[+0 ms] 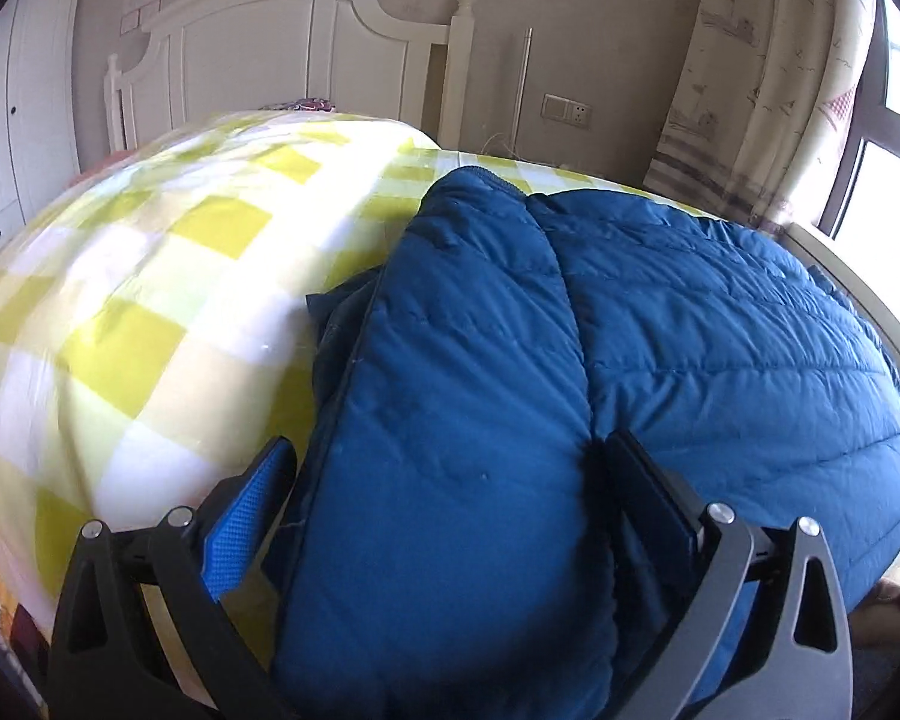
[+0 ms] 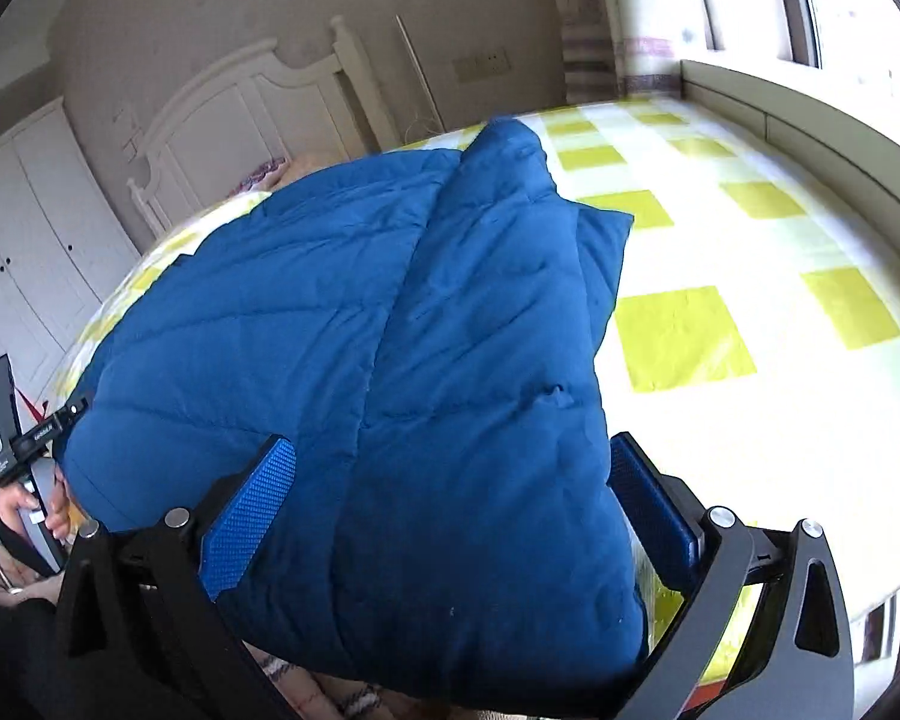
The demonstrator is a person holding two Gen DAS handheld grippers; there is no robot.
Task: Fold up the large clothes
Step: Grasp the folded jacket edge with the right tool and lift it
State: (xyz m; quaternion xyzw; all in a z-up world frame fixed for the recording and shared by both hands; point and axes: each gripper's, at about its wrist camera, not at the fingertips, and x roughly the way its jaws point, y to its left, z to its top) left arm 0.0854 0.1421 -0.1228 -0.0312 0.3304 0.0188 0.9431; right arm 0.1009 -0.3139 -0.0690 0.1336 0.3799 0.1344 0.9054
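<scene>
**Both grippers set around the blue jacket's near edge**

Blue padding fills the gap of the left gripper (image 1: 444, 468): its jaws stand wide, one blue-padded finger (image 1: 252, 516) at 8 o'clock over the checked cover, the other at 4 o'clock sunk in a crease of the jacket (image 1: 660, 330). Whether the pads press the fabric cannot be told, since the thick fold hides their inner faces.

The right gripper (image 2: 450, 480) looks the same, jaws spread with a folded slab of jacket between them; the fingertips lie at 8 and 4 o'clock, and any squeeze is hidden there too.

The jacket lies on the bed (image 1: 150, 300), folded lengthwise, running away toward 12 o'clock. Its near hem is cut off by the bottom of both views.

Only the right view shows the person's left hand (image 2: 24, 510) at 9 o'clock on the other tool's handle, and the bare cover at 3 o'clock. Only the left view shows the curtain (image 1: 768, 72) at 1 o'clock. The headboard (image 1: 282, 36) appears in both, blurred in the right view.
</scene>
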